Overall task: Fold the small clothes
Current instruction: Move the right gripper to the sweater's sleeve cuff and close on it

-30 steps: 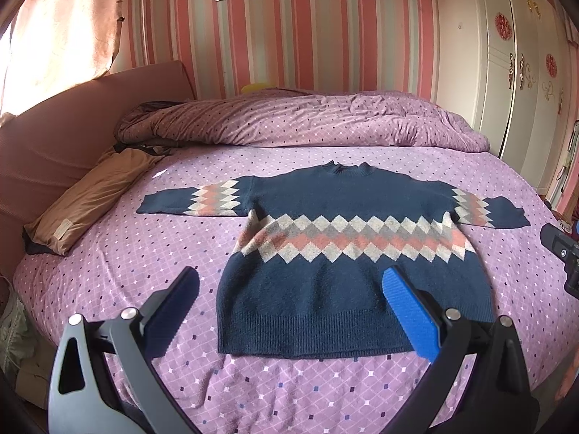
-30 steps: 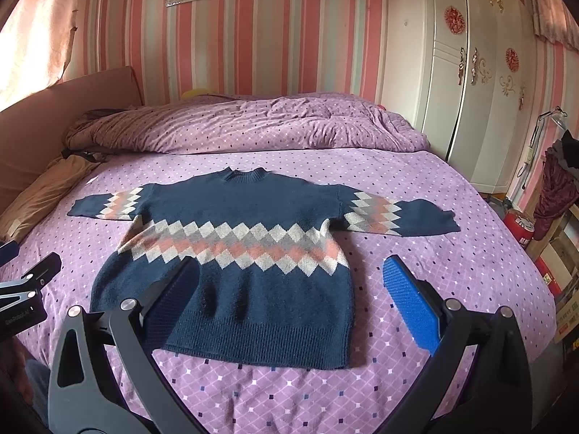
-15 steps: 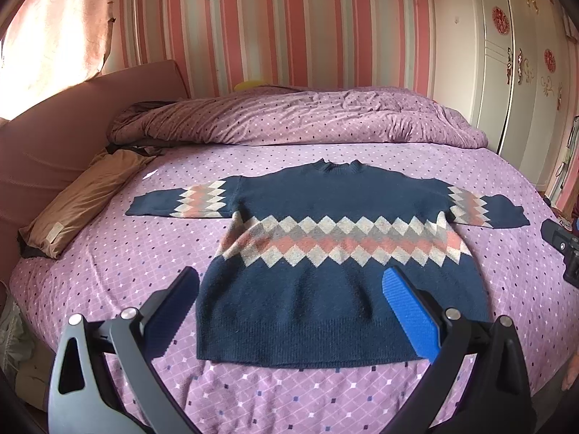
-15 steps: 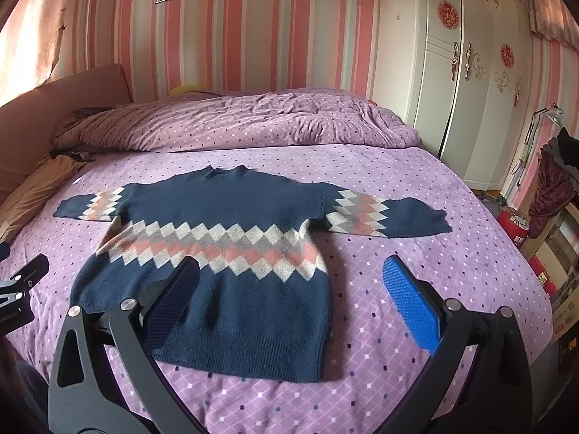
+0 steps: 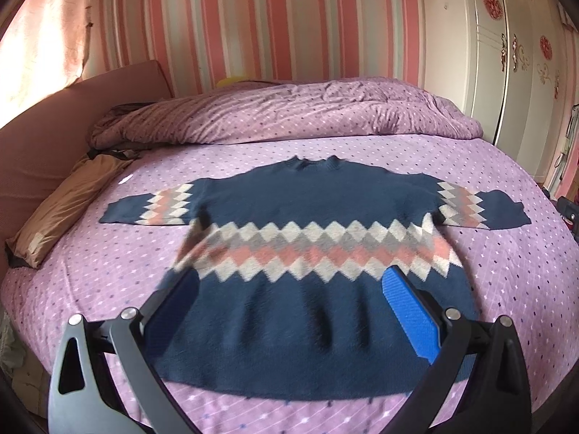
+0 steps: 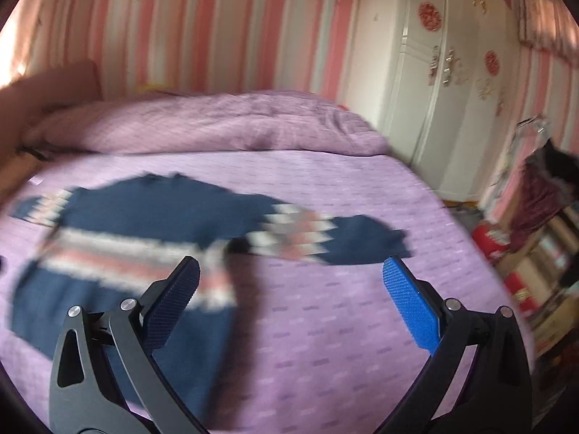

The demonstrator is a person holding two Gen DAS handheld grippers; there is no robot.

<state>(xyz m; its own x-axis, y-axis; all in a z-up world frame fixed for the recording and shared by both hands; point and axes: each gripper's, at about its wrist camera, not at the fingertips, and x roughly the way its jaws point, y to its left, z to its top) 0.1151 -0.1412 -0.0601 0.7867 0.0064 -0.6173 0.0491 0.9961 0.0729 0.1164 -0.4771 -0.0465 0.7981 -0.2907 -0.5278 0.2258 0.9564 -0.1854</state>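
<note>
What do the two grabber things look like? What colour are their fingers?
Both look the same. The left gripper and the right gripper each have two curved grey-black plastic arms with triangular cut-outs and shiny silver bolts. Each finger ends in a bumpy, textured pad: one bright blue pad and one shaded dark navy pad. No cables or sleeves show.

navy sweater (image 5: 311,253) with pink-grey-white diamonds, purple dotted bedspread (image 5: 108,271), pink-striped wall (image 5: 289,36)
</note>
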